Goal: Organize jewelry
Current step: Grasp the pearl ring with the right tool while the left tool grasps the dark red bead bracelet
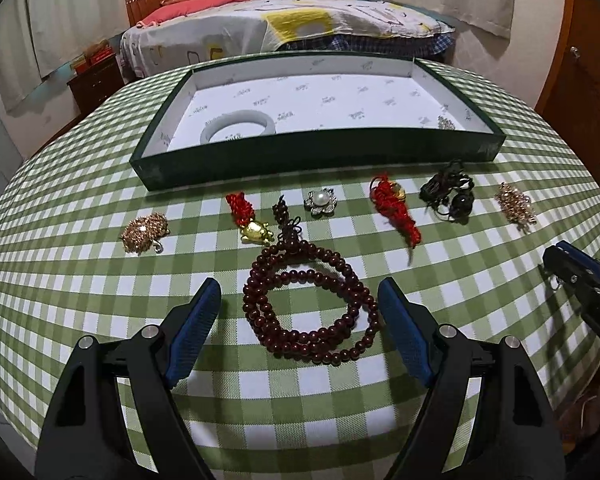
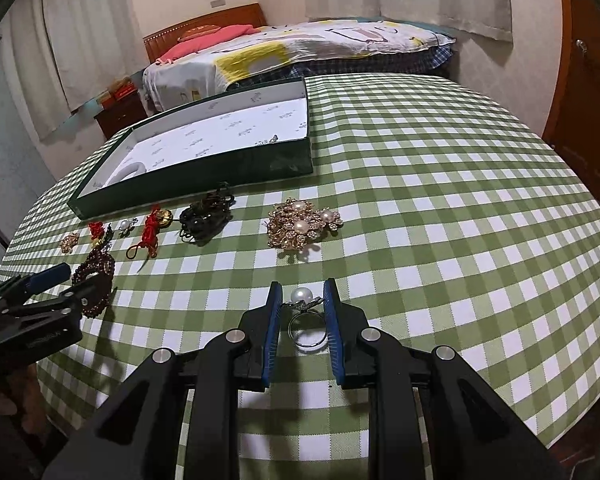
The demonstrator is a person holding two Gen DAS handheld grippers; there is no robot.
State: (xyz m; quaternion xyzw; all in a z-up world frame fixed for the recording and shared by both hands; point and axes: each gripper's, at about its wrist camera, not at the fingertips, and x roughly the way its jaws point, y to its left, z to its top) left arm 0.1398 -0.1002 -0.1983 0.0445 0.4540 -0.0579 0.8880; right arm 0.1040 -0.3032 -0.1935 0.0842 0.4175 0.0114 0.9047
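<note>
On the green-and-white checked tablecloth (image 1: 100, 280), the left gripper (image 1: 300, 300) hung with jaws apart around a coiled dark red bead necklace (image 1: 308, 308); farther right, the right gripper (image 2: 302, 300) was clamped on a silver pearl ring (image 2: 306, 320), near a gold pearl brooch (image 2: 302, 228).

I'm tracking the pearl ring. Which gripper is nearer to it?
Right. The right gripper is shut on the pearl ring; the left gripper is open, straddling the bead bracelet well off to the side.
</note>
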